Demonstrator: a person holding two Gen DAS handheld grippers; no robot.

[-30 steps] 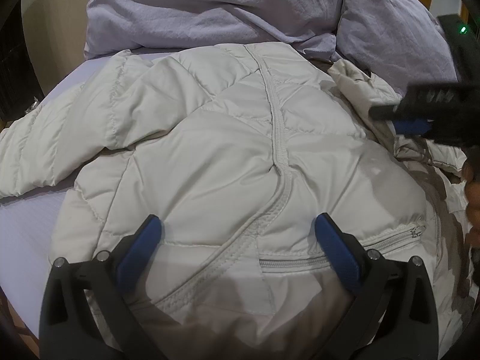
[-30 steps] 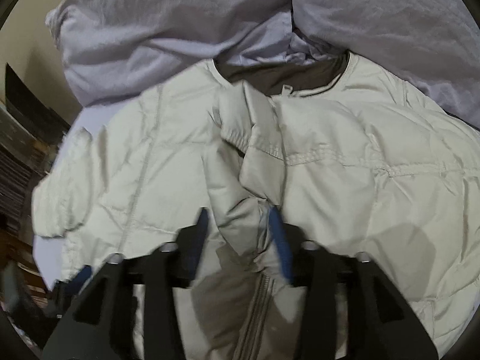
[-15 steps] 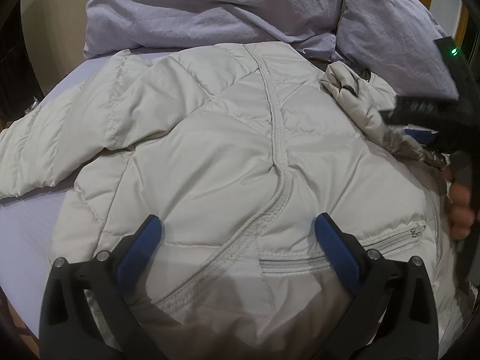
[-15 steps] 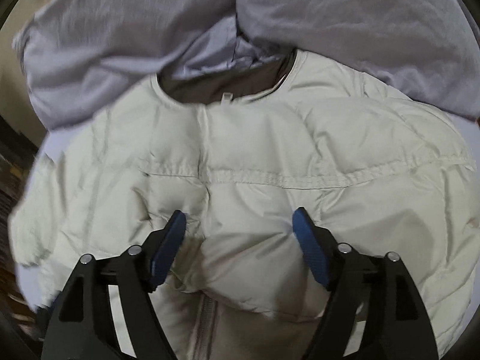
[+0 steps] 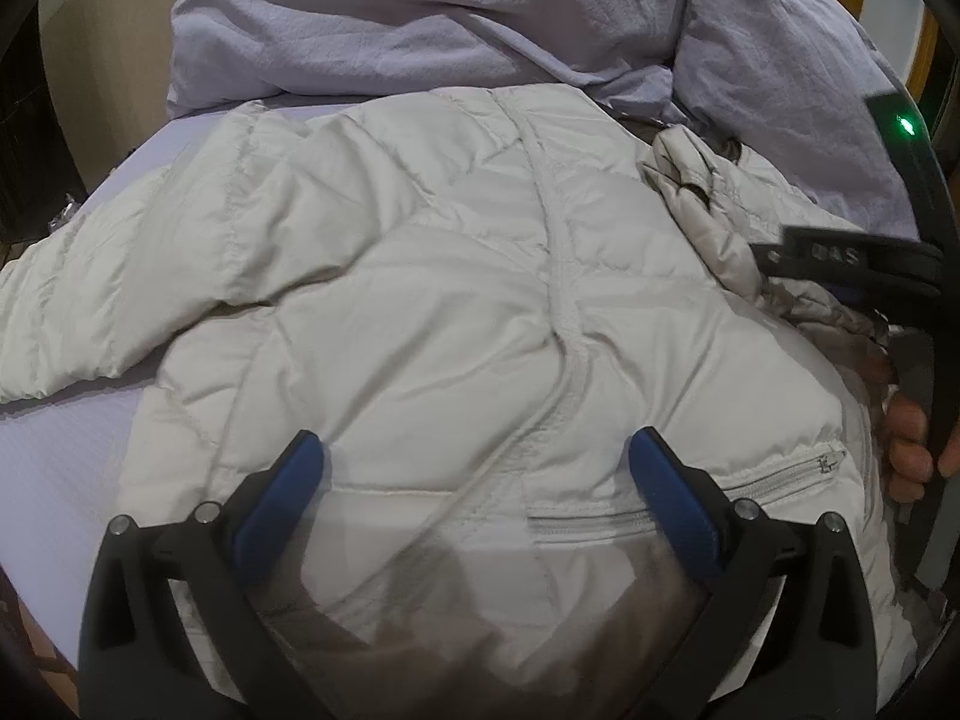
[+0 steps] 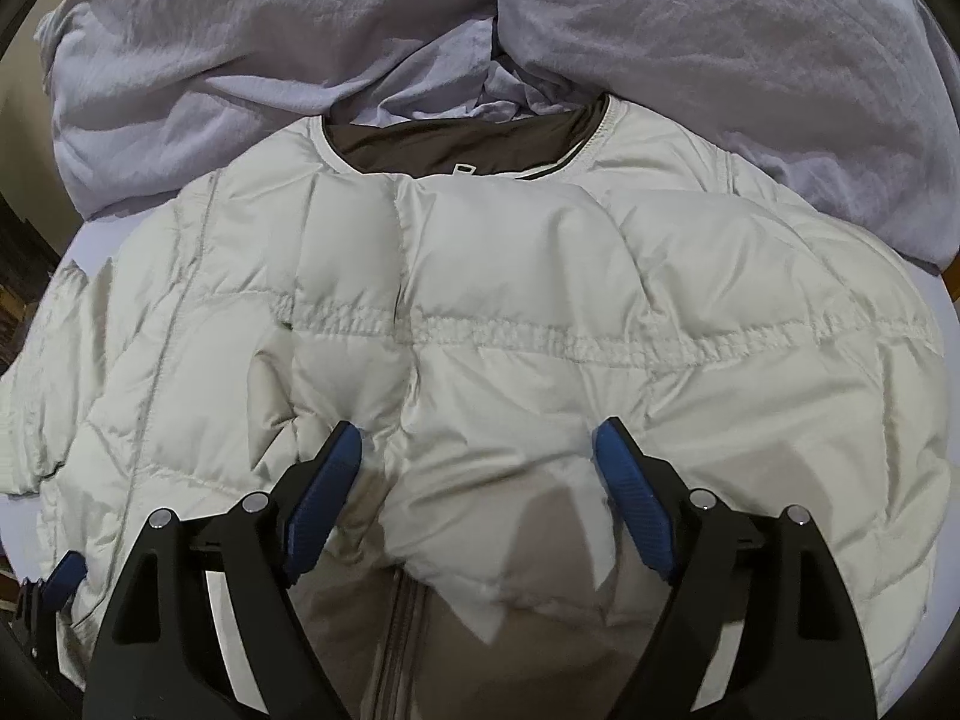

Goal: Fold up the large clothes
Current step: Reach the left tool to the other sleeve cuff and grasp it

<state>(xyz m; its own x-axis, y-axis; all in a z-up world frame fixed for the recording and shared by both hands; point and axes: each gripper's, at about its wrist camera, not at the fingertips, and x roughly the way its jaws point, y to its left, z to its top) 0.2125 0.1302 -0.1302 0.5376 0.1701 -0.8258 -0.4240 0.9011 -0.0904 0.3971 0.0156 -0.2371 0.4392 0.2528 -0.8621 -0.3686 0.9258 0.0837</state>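
Note:
A cream quilted down jacket [image 5: 480, 300] lies spread on the bed, its brown-lined collar [image 6: 456, 147] towards the pillows. My left gripper [image 5: 474, 444] hovers open over the jacket's lower part, just above a pocket zip [image 5: 690, 504], with nothing gripped. My right gripper [image 6: 477, 432] is over the jacket [image 6: 540, 300] below a folded-over panel. Its jaws are opening; puffy fabric bulges between them, but the pads do not press on it. In the left wrist view the right gripper [image 5: 840, 258] shows at the right edge beside a crumpled cuff, held by a hand [image 5: 912, 450].
A rumpled lavender duvet [image 6: 300, 30] and a pillow [image 6: 720, 30] lie right behind the collar. The lavender sheet [image 5: 54, 480] shows left of the jacket. Dark furniture [image 5: 24, 138] stands beyond the bed's left edge. The left gripper's blue pad [image 6: 63, 579] shows at lower left.
The right gripper's jaws have spread wide and let go of the pinched fold of jacket, which now lies flat across the chest. The left gripper has stayed put.

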